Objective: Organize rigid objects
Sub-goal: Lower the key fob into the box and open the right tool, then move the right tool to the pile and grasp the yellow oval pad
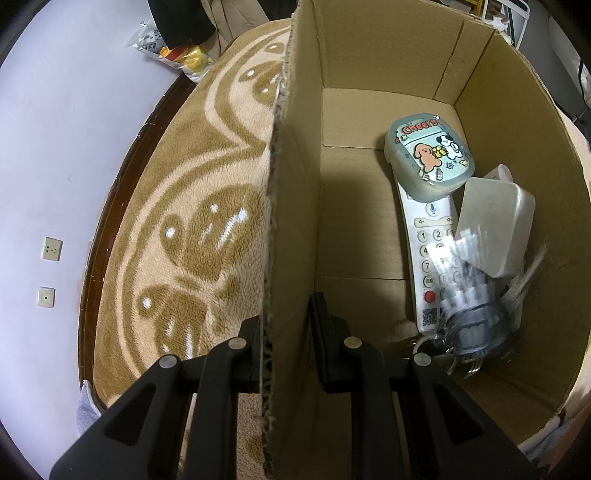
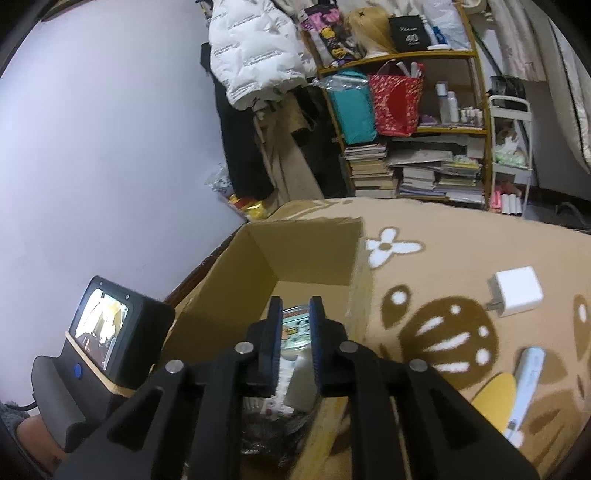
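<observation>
The left tool [image 1: 286, 343] is clamping the cardboard box [image 1: 517, 155] wall steady; the right tool [image 2: 295, 332], jaws parted and empty over it, should be lifting straight clear.

"Cheers!" in red-brown letters across the top of a small translucent case [image 1: 428, 155] printed with cartoon dogs, lying inside the cardboard box [image 1: 517, 110]. Yellow letters between the two dogs, too small to make out. Beneath the case, a white remote control [image 1: 424, 258] with keypad digits 1, 2 and part of 3 legible, 4 and 7 partly hidden, a blue microphone symbol above, speaker symbols on the volume bar, and a QR code near the bottom end. In the right wrist view, "40" in pale print on a black box [image 2: 410, 33] standing on the top shelf; smaller lettering above it unreadable. Print on the white puffer jacket [image 2: 255, 48] too blurred to read.
</observation>
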A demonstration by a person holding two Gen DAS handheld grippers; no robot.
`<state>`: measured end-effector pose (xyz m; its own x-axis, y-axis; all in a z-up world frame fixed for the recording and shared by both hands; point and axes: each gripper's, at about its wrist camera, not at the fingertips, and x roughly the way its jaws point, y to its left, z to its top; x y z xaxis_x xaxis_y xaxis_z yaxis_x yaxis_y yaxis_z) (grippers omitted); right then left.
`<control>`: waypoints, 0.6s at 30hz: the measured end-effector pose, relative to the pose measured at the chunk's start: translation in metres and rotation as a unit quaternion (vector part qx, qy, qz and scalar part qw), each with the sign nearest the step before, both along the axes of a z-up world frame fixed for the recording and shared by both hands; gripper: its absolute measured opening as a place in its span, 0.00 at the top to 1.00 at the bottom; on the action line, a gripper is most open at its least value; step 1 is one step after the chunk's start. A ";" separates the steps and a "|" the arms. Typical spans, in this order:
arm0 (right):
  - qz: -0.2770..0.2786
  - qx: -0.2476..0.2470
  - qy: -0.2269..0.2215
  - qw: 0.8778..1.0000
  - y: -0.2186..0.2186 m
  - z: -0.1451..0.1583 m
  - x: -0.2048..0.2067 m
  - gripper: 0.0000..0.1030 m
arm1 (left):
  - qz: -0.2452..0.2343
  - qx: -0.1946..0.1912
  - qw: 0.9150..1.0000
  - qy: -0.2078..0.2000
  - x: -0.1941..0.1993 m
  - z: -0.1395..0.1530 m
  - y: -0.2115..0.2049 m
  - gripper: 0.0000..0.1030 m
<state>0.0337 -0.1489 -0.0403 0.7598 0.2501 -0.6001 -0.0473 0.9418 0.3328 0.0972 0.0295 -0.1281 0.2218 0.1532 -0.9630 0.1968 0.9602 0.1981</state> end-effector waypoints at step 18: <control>-0.108 0.019 0.106 0.988 -0.080 -0.034 -0.031 0.12 | -0.001 -0.001 1.000 0.001 -0.001 0.000 0.000 0.82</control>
